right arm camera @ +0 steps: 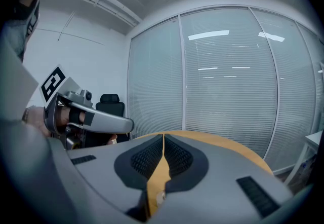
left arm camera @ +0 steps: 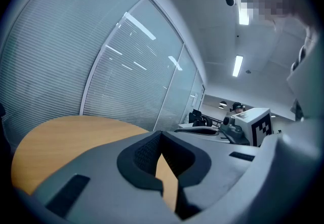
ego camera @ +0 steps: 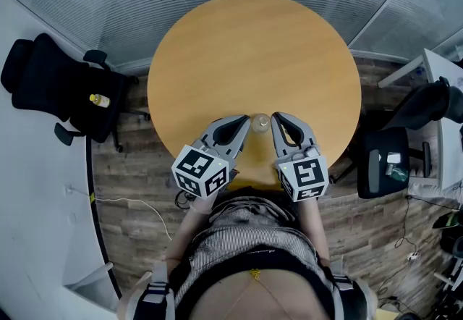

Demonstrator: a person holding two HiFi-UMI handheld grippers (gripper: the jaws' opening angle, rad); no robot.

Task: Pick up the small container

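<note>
While the left gripper (ego camera: 245,122) and right gripper (ego camera: 275,119) are held closed on nothing, the small container (ego camera: 260,121), clear and round, is seen between their tips, toward six o'clock on the table (ego camera: 253,43).

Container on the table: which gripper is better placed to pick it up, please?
Right, narrowly. The container sits between the tips of the left gripper and right gripper, both shut. Only the right gripper view shows a pale bit, likely it, under its jaws.

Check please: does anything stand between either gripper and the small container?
Nothing visible does. The small container sits on the round table, directly between the tips of the left gripper and right gripper.
</note>
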